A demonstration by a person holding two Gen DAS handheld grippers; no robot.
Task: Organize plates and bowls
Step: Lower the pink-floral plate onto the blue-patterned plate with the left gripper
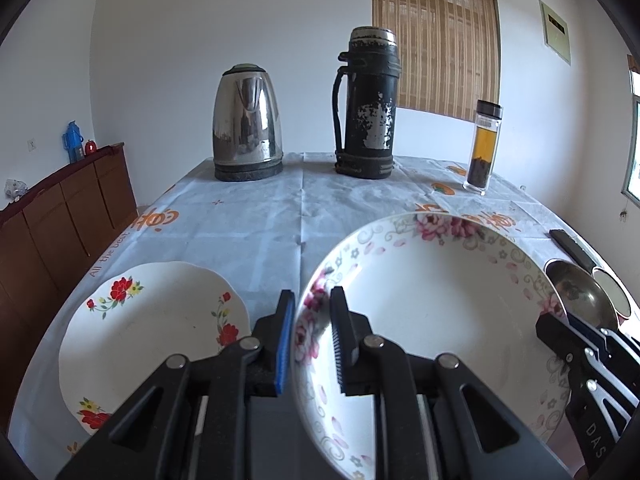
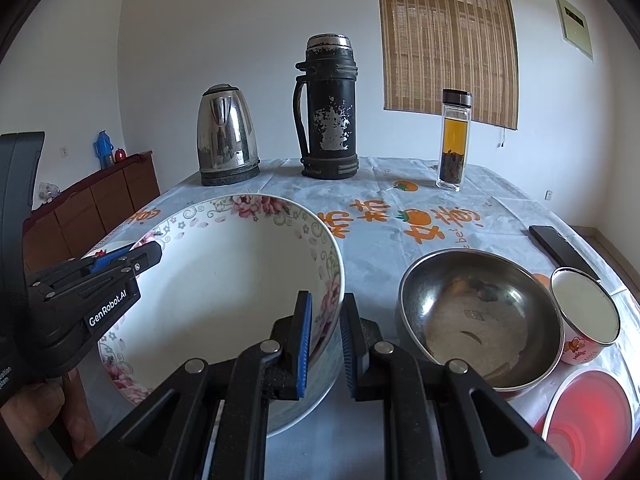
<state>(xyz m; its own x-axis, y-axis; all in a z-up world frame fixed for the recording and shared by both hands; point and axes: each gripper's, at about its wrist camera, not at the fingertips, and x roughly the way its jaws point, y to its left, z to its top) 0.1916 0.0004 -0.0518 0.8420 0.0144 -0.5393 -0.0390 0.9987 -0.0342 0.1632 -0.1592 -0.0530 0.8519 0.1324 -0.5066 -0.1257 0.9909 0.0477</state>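
A large white bowl with pink flowers (image 1: 432,312) (image 2: 224,292) is held between both grippers above the table. My left gripper (image 1: 312,300) is shut on its left rim; it also shows in the right wrist view (image 2: 148,254). My right gripper (image 2: 326,306) is shut on its right rim; it also shows in the left wrist view (image 1: 560,330). A white plate with red flowers (image 1: 152,340) lies on the table left of the bowl. A steel bowl (image 2: 480,316), a small white cup (image 2: 584,316) and a red bowl (image 2: 588,432) stand to the right.
A steel kettle (image 1: 246,124), a black thermos (image 1: 368,104) and a glass tea bottle (image 1: 482,148) stand at the table's far edge. A black phone (image 2: 560,246) lies at the right edge. A wooden cabinet (image 1: 64,216) stands left of the table.
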